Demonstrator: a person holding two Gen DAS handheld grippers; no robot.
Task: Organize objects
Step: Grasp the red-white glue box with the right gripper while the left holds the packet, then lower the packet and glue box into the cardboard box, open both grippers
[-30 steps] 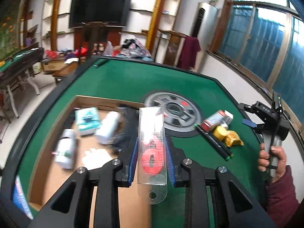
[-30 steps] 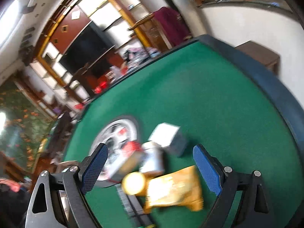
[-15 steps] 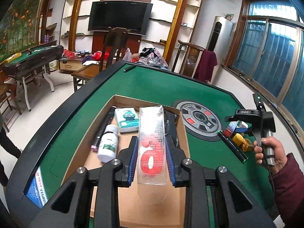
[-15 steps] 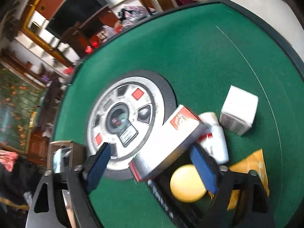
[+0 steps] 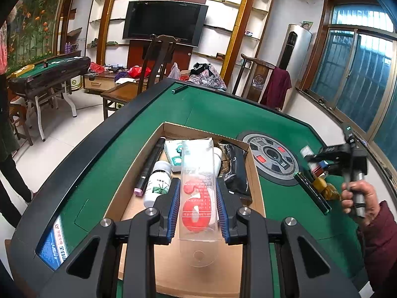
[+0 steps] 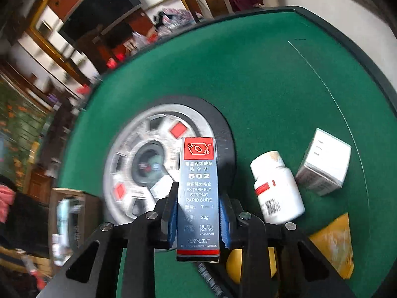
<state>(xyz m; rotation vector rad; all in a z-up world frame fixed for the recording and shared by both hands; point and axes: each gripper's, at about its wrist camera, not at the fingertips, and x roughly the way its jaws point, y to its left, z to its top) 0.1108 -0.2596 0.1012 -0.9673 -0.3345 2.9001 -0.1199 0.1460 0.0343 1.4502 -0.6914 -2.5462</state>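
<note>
— Glue box (image 6: 199,193), blue-grey with a red top panel and "502" printed on it: where is it seen?

— It is gripped between the blue pads of the right gripper (image 6: 199,217), whose fingers (image 6: 173,213) have just been closing and are now pressed on both long sides of the box. It is held lengthwise along the fingers, over the green desk (image 6: 260,74), in front of the round grey control panel (image 6: 148,159) set in the felt.

— And what is found beside it?

— A white pill bottle (image 6: 276,188) with a red band is lying on its side just to the right, a white carton (image 6: 325,162) is seen beyond that, and a yellow packet (image 6: 335,244) lies nearer the camera. A yellow round thing is partly hidden under the gripper; what it is cannot be told.

— What is carried by the other hand?

— A clear plastic package (image 5: 198,188) with red contents is clamped by the left gripper (image 5: 198,204), its fingers (image 5: 173,206) pressed against both edges. It is held over the open cardboard box (image 5: 206,273) on the desk.

— What is already lying in that box?

— A white bottle with a green label (image 5: 158,181), a dark marker with a pink end (image 5: 148,166), a teal-and-white pack (image 5: 177,154) and a black pouch (image 5: 235,171) are seen at its far end. In the left view, the right gripper's handle is seen grasped by a hand (image 5: 359,196) in a maroon sleeve (image 5: 382,243).
</note>
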